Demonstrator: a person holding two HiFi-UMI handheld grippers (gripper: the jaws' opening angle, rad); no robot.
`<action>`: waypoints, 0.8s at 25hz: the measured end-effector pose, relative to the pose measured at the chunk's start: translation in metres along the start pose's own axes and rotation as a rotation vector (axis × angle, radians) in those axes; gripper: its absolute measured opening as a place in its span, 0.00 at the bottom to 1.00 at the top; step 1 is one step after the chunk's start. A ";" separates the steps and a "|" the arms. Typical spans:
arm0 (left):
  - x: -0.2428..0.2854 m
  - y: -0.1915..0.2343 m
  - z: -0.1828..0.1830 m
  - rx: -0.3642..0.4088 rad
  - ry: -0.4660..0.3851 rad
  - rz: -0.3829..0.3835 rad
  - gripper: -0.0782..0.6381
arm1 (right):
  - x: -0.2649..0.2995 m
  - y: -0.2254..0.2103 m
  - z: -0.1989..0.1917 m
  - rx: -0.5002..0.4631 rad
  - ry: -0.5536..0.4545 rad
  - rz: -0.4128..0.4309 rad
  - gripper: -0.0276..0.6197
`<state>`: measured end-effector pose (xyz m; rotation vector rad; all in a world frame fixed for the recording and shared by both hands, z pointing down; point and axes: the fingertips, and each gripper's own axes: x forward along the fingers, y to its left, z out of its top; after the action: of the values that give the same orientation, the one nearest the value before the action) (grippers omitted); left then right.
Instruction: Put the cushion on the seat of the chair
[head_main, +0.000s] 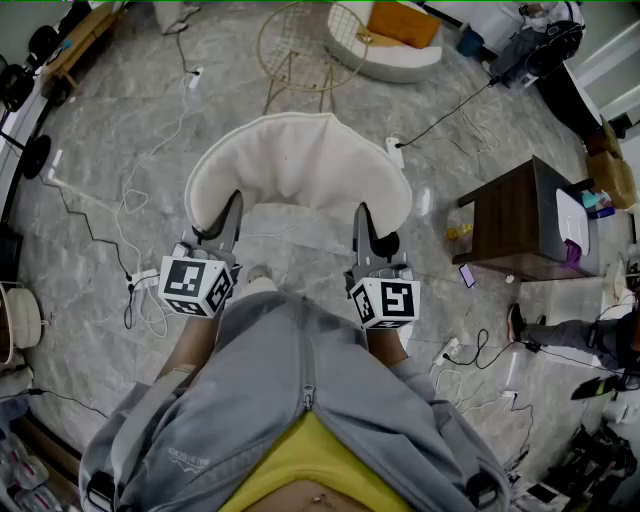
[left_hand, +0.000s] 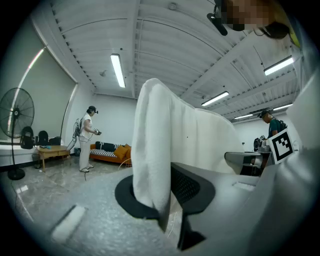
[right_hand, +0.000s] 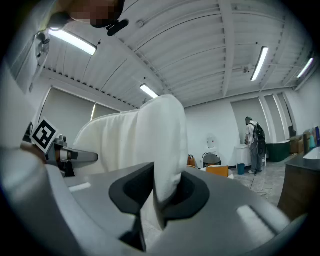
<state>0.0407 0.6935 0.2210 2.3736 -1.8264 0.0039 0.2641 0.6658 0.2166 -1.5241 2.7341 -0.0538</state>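
Both grippers hold a white, rounded cushion (head_main: 297, 165) level in front of me, above the marble floor. My left gripper (head_main: 226, 228) is shut on the cushion's left edge and my right gripper (head_main: 362, 234) is shut on its right edge. In the left gripper view the cushion (left_hand: 165, 145) stands pinched between the dark pads of the left gripper (left_hand: 167, 197). The right gripper view shows the cushion (right_hand: 150, 135) clamped the same way in the right gripper (right_hand: 161, 192). A gold wire-frame chair (head_main: 300, 45) stands on the floor beyond the cushion, apart from it.
A dark wooden side table (head_main: 525, 220) stands at the right. A white round seat with an orange pillow (head_main: 395, 40) is behind the chair. Cables and power strips (head_main: 140, 190) trail over the floor. Another person (left_hand: 86, 137) stands by a striped sofa (left_hand: 107, 152).
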 end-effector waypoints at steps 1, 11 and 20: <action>0.002 0.002 -0.001 -0.001 -0.003 -0.003 0.20 | 0.002 -0.001 -0.001 0.001 -0.002 -0.001 0.13; 0.060 0.054 -0.008 -0.020 -0.031 -0.016 0.20 | 0.077 -0.008 -0.015 -0.001 -0.006 0.005 0.15; 0.175 0.164 0.006 -0.036 -0.050 -0.034 0.20 | 0.232 -0.016 -0.016 -0.040 -0.006 0.002 0.15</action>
<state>-0.0716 0.4840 0.2500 2.4001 -1.7914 -0.0922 0.1554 0.4600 0.2349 -1.5288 2.7486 0.0056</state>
